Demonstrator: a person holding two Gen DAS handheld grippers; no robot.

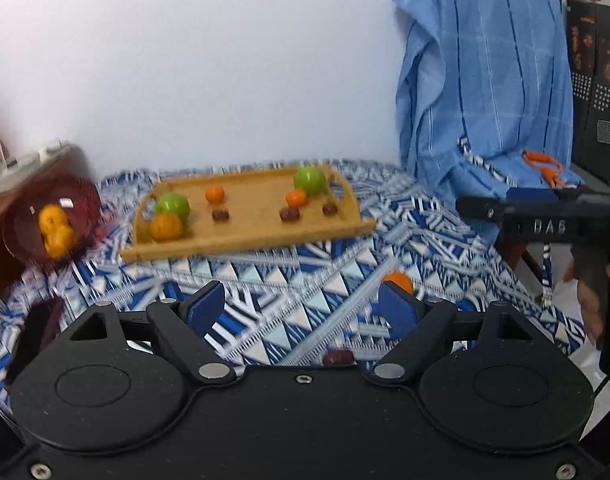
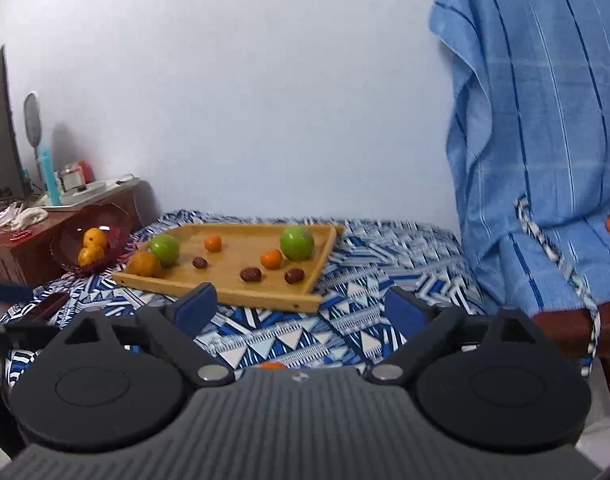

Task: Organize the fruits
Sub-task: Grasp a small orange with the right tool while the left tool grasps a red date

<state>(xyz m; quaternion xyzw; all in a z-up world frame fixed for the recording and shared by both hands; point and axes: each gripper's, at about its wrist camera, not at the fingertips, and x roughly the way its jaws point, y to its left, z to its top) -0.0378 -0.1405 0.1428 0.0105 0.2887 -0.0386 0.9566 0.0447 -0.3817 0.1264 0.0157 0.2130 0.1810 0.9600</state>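
A wooden tray [image 1: 245, 246] on the patterned cloth holds two green apples [image 1: 173, 206], small oranges [image 1: 215, 194] and dark dates [image 1: 289, 213]. To its left, a red bowl [image 1: 81, 200] holds several oranges [image 1: 57, 232]. My left gripper [image 1: 301, 306] is open over the cloth with nothing between its fingers. A loose orange [image 1: 399, 280] lies just behind its right finger, and a date [image 1: 338, 357] lies near its base. My right gripper [image 2: 301, 310] is open and empty in front of the tray [image 2: 225, 292]. An orange [image 2: 271, 365] peeks out beneath it.
A blue striped cloth [image 1: 485, 80] drapes a chair at the right. A brown side table [image 2: 21, 248] with clutter stands left of the red bowl [image 2: 93, 240]. In the left wrist view, a hand [image 1: 589, 300] holds the right gripper's black body [image 1: 545, 224] at the right edge.
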